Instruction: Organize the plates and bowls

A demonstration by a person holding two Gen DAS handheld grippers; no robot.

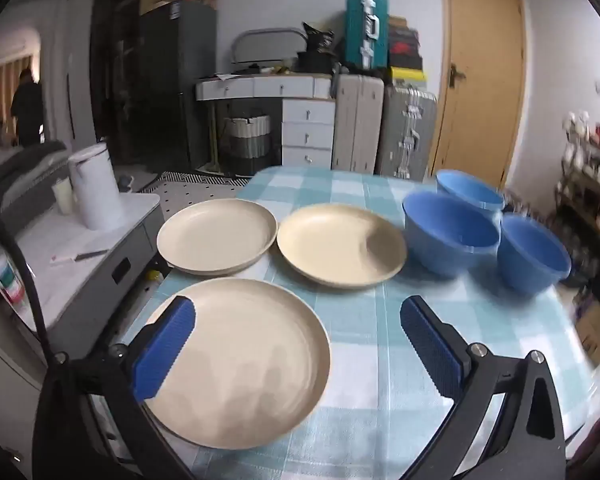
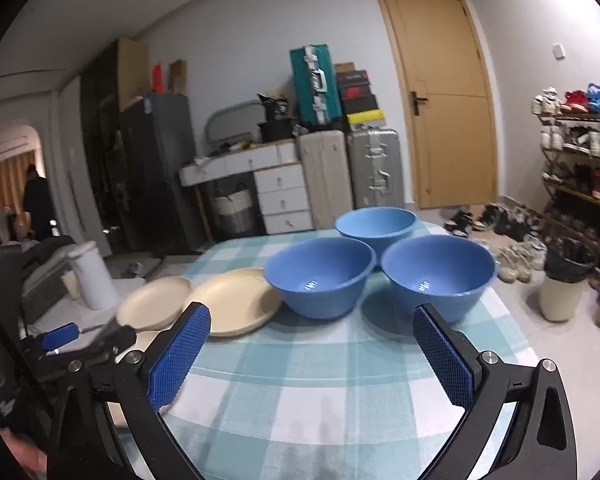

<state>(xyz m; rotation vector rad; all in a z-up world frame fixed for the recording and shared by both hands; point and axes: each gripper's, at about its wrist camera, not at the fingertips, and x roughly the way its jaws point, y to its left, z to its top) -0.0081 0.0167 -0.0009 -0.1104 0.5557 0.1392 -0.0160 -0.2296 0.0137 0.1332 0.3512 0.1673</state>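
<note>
Stacking is judged not yet begun: three cream plates and three blue bowls are spread singly on the checked desk (image 2: 320, 364), none held. Jaws of the left gripper (image 1: 296, 344) and right gripper (image 2: 312, 354) are seen wide apart, empty. Next, the nearest plate (image 1: 240, 364), at seven o'clock, would need gripping by its rim, as would the nearest bowl (image 2: 320, 276) at twelve o'clock.
</note>
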